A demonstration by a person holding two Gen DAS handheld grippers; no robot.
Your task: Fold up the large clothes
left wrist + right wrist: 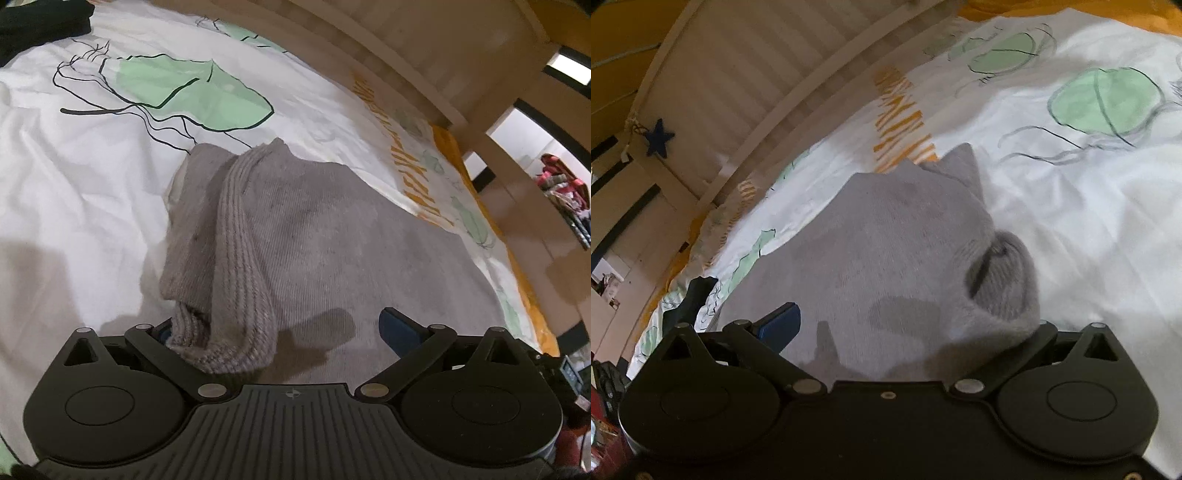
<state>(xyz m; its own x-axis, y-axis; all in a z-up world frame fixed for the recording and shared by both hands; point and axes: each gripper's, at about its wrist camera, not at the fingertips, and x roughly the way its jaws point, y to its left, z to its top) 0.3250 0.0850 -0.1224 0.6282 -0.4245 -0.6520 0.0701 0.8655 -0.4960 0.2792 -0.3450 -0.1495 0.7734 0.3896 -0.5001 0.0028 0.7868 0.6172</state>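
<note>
A grey knitted sweater [325, 229] lies on a white bed cover with green jellyfish prints [74, 155]. In the left wrist view a ribbed sleeve or hem [236, 258] is draped over my left gripper's [280, 332] left finger, which it hides; the right blue pad [400, 332] is bare and wide apart. The gripper is open. In the right wrist view the sweater [886, 251] lies under my right gripper [908, 325]. A bunched ribbed cuff [1004, 280] covers its right finger; the left blue pad [781, 325] is bare. The jaws stand wide apart.
A pale wooden bed rail [424, 55] runs along the far side of the bed; it also shows in the right wrist view [738, 92]. A black garment [40, 22] lies at the far left corner. An orange sheet edge [480, 192] borders the cover.
</note>
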